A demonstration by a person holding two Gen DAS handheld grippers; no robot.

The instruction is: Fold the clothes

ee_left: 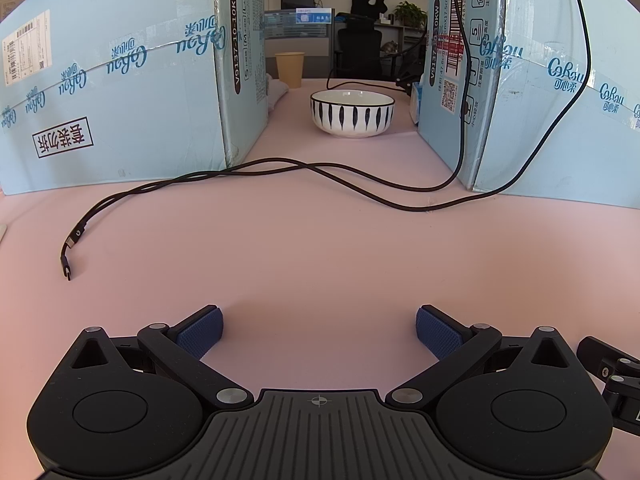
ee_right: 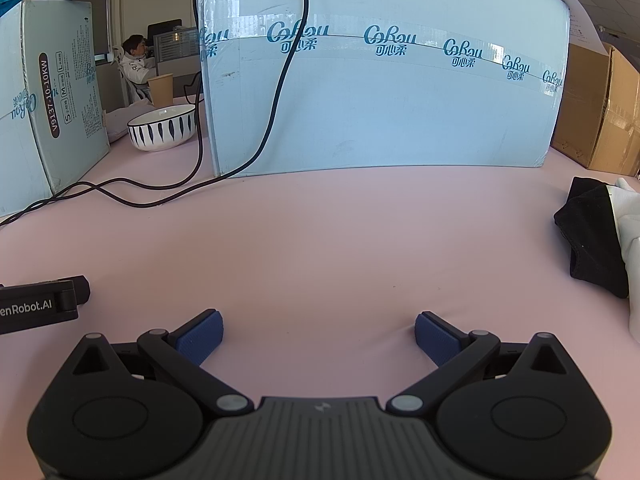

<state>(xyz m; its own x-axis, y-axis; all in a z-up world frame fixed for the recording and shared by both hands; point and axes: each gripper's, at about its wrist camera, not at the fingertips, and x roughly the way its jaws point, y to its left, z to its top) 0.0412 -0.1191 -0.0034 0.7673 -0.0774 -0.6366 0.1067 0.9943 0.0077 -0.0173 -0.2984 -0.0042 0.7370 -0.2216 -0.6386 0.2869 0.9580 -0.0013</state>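
Clothes (ee_right: pixel 600 236) far right of right gripper (ee_right: pixel 319 334) | fingers (ee_right: pixel 200 338) spread, empty

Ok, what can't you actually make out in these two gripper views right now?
- Black garment and white garment: right wrist view, cut off by the right edge, so type is unclear.
- Pale cloth: left wrist view, mostly hidden behind the left carton.
- Cable upper ends: cut off by the top edge.
- Carton small print: too small.
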